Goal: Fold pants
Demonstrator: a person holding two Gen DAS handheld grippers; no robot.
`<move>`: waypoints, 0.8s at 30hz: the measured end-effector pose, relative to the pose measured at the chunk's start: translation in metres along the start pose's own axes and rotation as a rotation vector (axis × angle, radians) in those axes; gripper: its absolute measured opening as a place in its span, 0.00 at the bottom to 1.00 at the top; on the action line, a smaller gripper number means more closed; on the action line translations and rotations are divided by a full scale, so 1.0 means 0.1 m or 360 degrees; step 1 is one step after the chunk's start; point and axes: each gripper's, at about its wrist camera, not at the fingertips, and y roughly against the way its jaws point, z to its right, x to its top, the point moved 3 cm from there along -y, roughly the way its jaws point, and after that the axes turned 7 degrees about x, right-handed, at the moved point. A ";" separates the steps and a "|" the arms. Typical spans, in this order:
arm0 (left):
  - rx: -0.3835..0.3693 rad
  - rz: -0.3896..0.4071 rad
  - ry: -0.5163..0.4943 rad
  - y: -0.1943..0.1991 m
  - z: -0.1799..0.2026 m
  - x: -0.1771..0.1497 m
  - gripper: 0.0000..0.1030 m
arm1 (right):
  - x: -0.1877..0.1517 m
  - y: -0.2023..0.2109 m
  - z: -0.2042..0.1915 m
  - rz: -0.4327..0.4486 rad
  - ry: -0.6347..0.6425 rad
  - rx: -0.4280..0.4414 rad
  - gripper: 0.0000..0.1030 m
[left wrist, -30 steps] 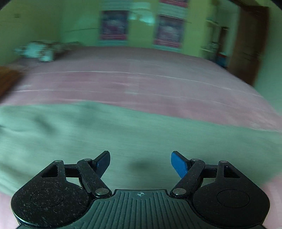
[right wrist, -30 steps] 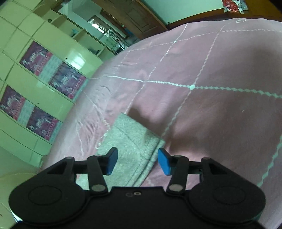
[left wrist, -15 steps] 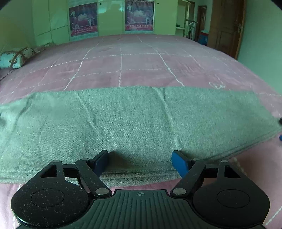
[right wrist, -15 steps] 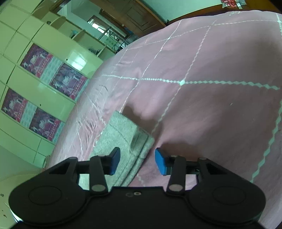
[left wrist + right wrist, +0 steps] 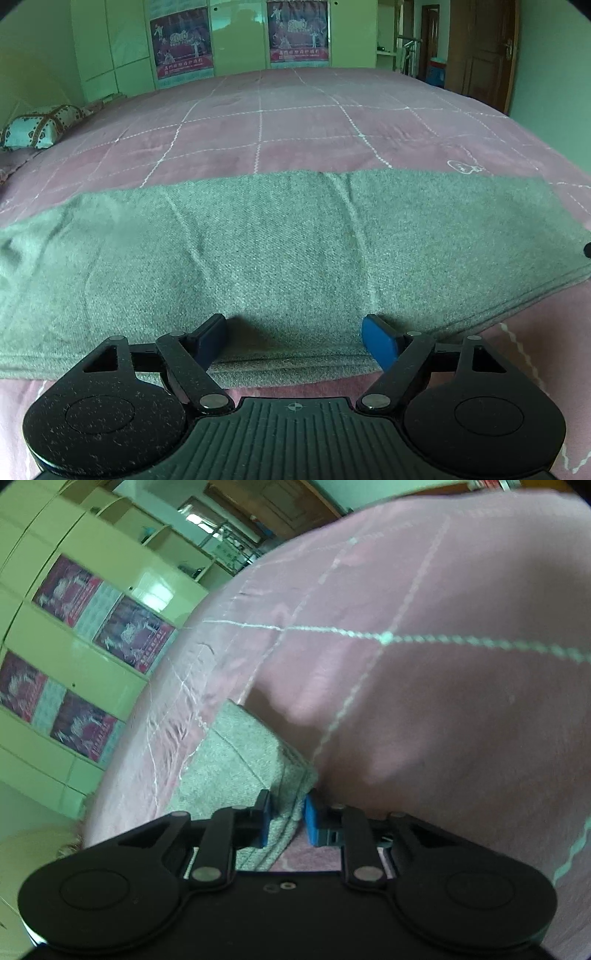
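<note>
The grey pants (image 5: 288, 251) lie folded lengthwise as a long flat band across the pink bed. My left gripper (image 5: 293, 338) is open, its blue fingers low over the near long edge of the pants around the middle. In the right wrist view the end of the pants (image 5: 240, 760) shows its stacked layers. My right gripper (image 5: 286, 821) has its blue pads closed on the corner of that end. A dark tip of the right gripper (image 5: 587, 250) shows at the right edge of the left wrist view.
The pink quilted bedspread (image 5: 295, 125) with white stitched lines spreads beyond the pants. A patterned pillow (image 5: 40, 125) lies at the far left. Green wardrobes with posters (image 5: 299, 31) stand behind the bed. A brown door (image 5: 484, 55) is at the right.
My right gripper has closed from open onto the end corner of the pants. My left gripper has settled lower at the near edge of the pants and stays open.
</note>
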 end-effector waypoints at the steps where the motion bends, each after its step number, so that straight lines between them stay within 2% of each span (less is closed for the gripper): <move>1: -0.0016 0.0008 0.0000 0.00 -0.02 0.00 0.79 | -0.01 -0.02 0.01 -0.0014 0.0010 -0.0022 0.10; 3: -0.0089 0.0018 0.0048 0.04 -0.20 0.06 0.79 | 0.01 -0.03 -0.02 -0.0023 -0.0003 -0.0048 0.10; 7: 0.0103 0.0145 0.0136 0.16 -1.12 0.08 0.79 | 0.05 0.05 -0.23 0.0003 0.0074 -0.0029 0.10; 10: 0.0286 0.0150 0.0129 0.16 -1.98 -0.03 0.79 | 0.03 0.08 -0.42 0.0025 0.0133 -0.0001 0.10; 11: 0.0315 0.0090 0.0122 0.10 -2.25 -0.09 0.79 | 0.01 0.09 -0.50 0.0031 0.0168 0.0005 0.09; 12: 0.0302 -0.0052 0.0107 -0.02 -2.46 -0.17 0.79 | -0.03 0.09 -0.62 0.0034 0.0212 0.0024 0.09; 13: 0.0275 -0.0127 0.0144 -0.09 -2.66 -0.23 0.79 | -0.08 0.08 -0.75 0.0038 0.0251 0.0046 0.09; 15: 0.0268 -0.0048 0.0220 -0.01 -2.95 -0.29 0.79 | -0.27 0.04 -1.11 0.0016 0.0349 0.0118 0.09; 18: 0.0241 -0.0024 0.0235 0.04 -3.16 -0.34 0.79 | -0.65 -0.03 -1.69 -0.0026 0.0522 0.0233 0.09; 20: 0.0239 -0.0002 0.0222 0.07 -3.23 -0.40 0.79 | -0.98 -0.09 -2.10 -0.0071 0.0608 0.0330 0.09; 22: 0.0306 0.0037 0.0217 0.13 -3.30 -0.43 0.79 | -1.39 -0.19 -2.51 -0.0140 0.0691 0.0450 0.09; 24: 0.0310 0.0038 0.0303 0.17 -3.45 -0.49 0.79 | -1.84 -0.29 -2.84 -0.0238 0.0768 0.0535 0.09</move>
